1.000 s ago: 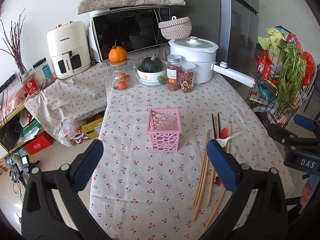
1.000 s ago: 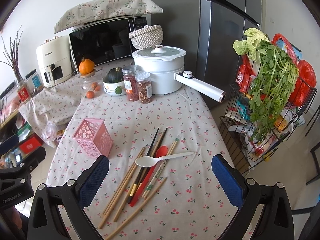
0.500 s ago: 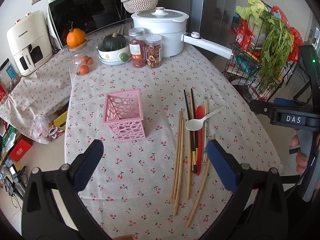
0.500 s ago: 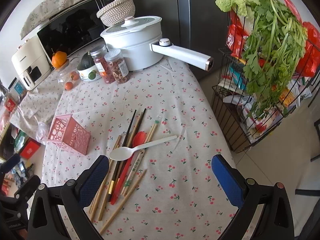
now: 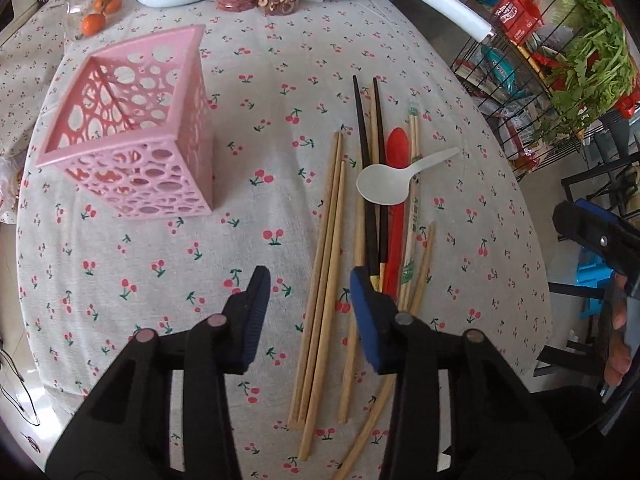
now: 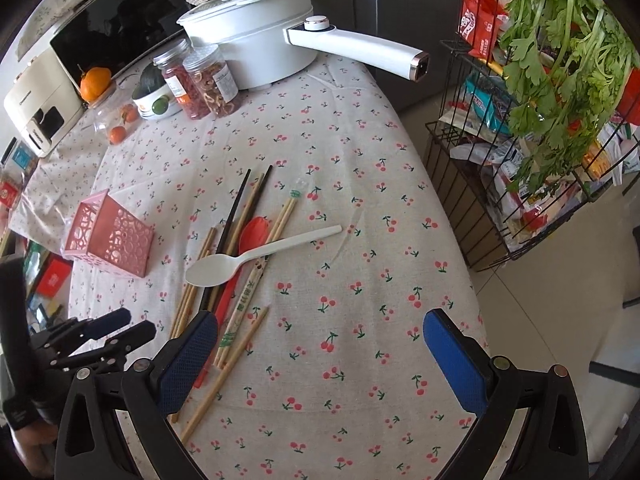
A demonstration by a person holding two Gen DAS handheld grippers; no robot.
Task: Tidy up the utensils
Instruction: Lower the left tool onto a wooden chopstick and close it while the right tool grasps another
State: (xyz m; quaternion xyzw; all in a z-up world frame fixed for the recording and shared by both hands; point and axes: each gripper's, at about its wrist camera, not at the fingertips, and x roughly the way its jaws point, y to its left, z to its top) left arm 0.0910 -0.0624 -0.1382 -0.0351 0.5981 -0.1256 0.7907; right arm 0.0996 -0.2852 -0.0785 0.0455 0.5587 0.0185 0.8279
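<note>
The left gripper (image 5: 310, 280) hangs low over the cherry-print tablecloth (image 5: 248, 240), its jaws just narrowed yet not pressing on the wooden chopsticks (image 5: 326, 248) between them. The right gripper (image 6: 320, 332) is spread wide, holding nothing. Beyond lie the white spoon (image 5: 386, 188), red spoon (image 5: 398, 148) and black chopsticks (image 5: 366, 152); the pink basket (image 5: 132, 128) stands upright left of them

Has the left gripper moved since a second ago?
Yes. The left gripper has come down toward the bamboo chopsticks beside the pink basket, its jaws closing but gripping nothing yet.
</note>
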